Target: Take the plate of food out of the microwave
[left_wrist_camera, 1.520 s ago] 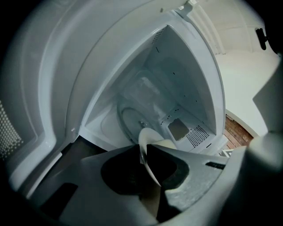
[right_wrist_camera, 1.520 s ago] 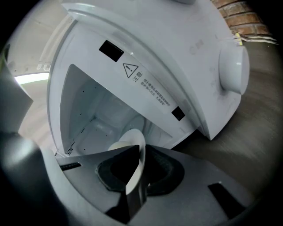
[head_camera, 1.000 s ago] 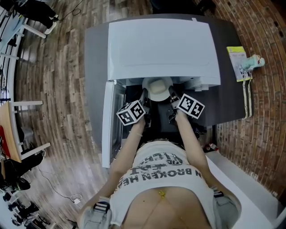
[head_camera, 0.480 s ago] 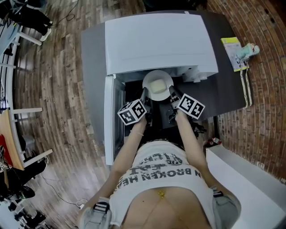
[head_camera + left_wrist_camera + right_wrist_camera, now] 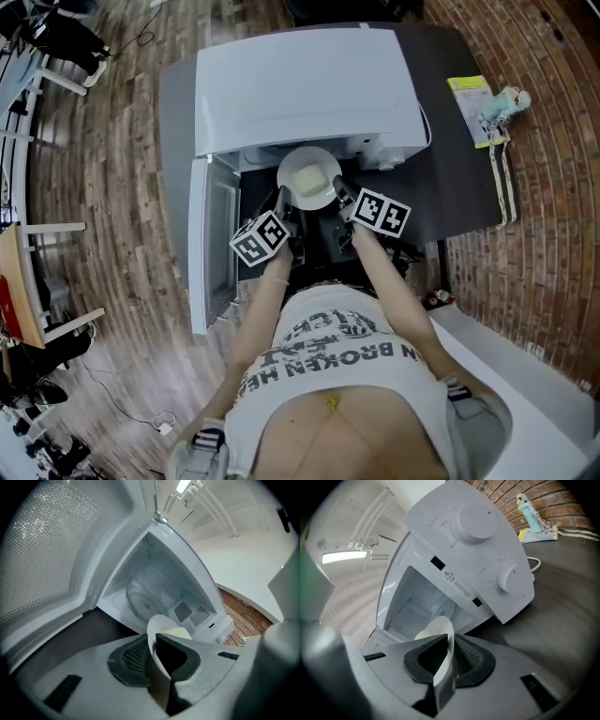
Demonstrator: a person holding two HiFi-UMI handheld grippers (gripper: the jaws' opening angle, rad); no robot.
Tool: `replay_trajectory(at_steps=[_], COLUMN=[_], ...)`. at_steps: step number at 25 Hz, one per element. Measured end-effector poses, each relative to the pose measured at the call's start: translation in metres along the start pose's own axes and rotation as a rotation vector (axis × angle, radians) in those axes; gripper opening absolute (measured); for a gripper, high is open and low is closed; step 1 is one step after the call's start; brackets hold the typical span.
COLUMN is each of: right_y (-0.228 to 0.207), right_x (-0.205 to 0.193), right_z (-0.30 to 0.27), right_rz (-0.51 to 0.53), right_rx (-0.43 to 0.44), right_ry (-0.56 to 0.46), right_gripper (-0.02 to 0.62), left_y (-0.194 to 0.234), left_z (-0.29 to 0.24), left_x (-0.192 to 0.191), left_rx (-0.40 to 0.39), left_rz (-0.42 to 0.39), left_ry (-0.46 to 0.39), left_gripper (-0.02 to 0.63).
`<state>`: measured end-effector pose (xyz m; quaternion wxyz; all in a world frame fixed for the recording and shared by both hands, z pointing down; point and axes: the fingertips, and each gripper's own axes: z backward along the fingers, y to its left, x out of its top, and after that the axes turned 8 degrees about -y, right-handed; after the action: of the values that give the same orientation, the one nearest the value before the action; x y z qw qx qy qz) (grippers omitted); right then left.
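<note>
- Both of my arms, left (image 5: 261, 305) and right (image 5: 392, 281), reach forward from the chest and angle in toward each other. Each tool points ahead and somewhat down.
- On the left gripper (image 5: 152, 656), the fingers (image 5: 132, 657) are clenched on the left rim of the plate (image 5: 309, 178), which shows edge-on in the slot between them.
- On the right gripper (image 5: 446, 665), the fingers (image 5: 472, 662) are clamped the same way on the opposite rim, so the plate is carried between the two tools.
- What changed over the last second: the plate was half tucked under the front lip of the microwave (image 5: 302, 89). Now its whole round shows in front of the opening, with the pale food (image 5: 178, 633) on it.
- I judge from this that the lift-out is nearly done. The plate is clear of the cavity and held over the dark counter (image 5: 450, 169) just before the opening, but it is not yet set down anywhere.
- Farther in, the glass turntable (image 5: 140, 603) lies bare inside the microwave, and the door (image 5: 211, 248) stands swung open on my left.
</note>
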<state>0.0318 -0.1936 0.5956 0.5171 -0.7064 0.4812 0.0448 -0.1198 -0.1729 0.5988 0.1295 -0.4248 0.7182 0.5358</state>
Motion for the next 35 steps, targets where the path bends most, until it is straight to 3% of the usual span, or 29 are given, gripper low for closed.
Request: replay_trajectory(at_steps=[29,35], right_y=[-0.029,-0.027], right_x=[0.000,-0.002], right_z=[0.051,0.058], right_rz=[0.057,0.072], right_rx=[0.124,0.144], right_ry=[0.119,0.126], right_gripper=[0.043,0.043], left_y=[-0.039,-0.043], left_z=[0.048,0.058], left_x=[-0.056,-0.058], left_rx=[0.120,0.116], left_rz=[0.015,0.023], left_ry=[-0.120,-0.142], left_gripper=[0.054,0.054])
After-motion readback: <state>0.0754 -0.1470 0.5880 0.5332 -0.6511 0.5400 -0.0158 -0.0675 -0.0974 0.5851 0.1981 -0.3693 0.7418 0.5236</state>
